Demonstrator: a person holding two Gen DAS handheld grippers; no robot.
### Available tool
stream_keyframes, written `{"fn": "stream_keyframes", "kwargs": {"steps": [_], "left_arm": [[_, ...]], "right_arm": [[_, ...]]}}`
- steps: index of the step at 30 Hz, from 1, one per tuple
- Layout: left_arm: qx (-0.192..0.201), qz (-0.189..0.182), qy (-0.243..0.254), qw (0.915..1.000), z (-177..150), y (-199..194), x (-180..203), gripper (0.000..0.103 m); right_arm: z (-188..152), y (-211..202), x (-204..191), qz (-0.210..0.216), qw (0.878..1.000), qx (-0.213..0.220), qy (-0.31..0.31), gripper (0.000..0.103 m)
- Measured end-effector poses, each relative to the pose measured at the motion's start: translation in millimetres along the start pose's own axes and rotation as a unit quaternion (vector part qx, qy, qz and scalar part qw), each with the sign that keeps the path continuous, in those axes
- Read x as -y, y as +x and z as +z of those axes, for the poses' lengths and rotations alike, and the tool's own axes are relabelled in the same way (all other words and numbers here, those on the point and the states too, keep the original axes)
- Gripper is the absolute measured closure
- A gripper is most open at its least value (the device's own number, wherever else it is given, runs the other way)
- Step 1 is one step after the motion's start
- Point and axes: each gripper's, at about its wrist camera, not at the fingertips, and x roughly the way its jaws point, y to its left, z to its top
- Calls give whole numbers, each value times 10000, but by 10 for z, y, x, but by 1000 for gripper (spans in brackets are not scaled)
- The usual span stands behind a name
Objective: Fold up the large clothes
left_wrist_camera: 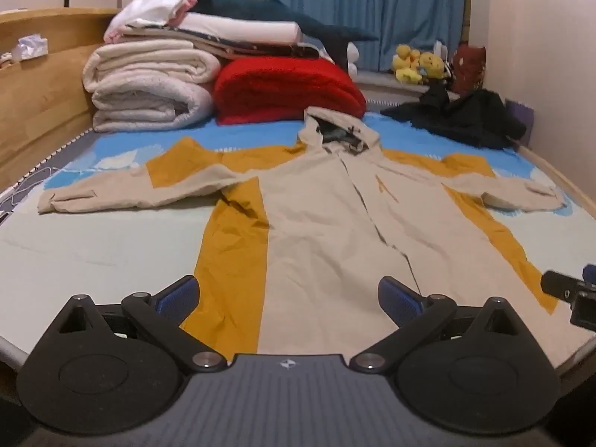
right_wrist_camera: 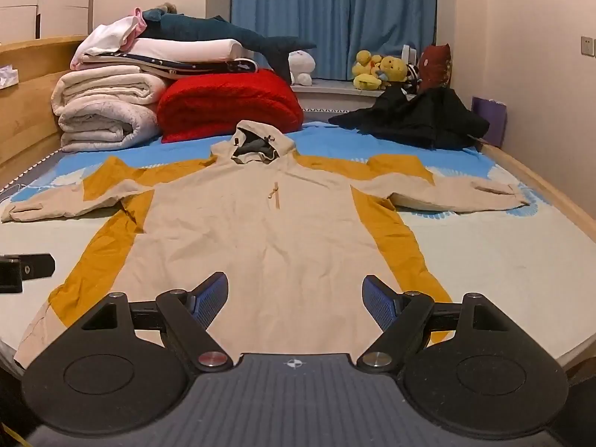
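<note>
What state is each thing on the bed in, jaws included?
Jacket: spread flat, sleeves out, unfolded.
Black garment: crumpled heap.
Red blanket: folded.
White quilts: folded, stacked.
Left gripper: jaws open, empty.
Right gripper: jaws open, empty.

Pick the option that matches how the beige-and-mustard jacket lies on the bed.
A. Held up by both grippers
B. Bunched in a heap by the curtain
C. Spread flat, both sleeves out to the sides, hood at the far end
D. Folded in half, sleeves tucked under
C: the jacket lies flat, sleeves out, hood far; both grippers are open and empty.
</note>
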Motion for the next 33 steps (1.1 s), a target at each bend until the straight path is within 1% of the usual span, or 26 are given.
{"fn": "stream_keyframes", "kwargs": {"steps": [2,5,8,12,17,24,27,33], "left_arm": [[67,14,38,10000,-33,21,35,1],[-82,10,101,9999,-60,91,69,1],[-88,73,69,9999,-55,120,70,3],[-189,-94,-82,9997,-46,149,40,5],[-73,-23,130,9999,-51,131,81,6],[-179,27,93,9998,-58,170,31,6],[-152,83,67,9998,-54,161,15,6],[-175,76,63,9998,-47,162,17,6]], "right_arm": [[17,-9,29,7,10000,-24,34,23],[14,-10,60,25,10000,-33,73,23],[16,-14,53,35,10000,-34,78,23],[20,-19,45,76,9999,-32,57,23],[7,-21,43,141,9999,-42,26,23],[0,-11,45,123,9999,-63,55,23],[-4,-4,49,106,9999,-77,77,23],[-12,6,47,110,9999,-96,58,23]]}}
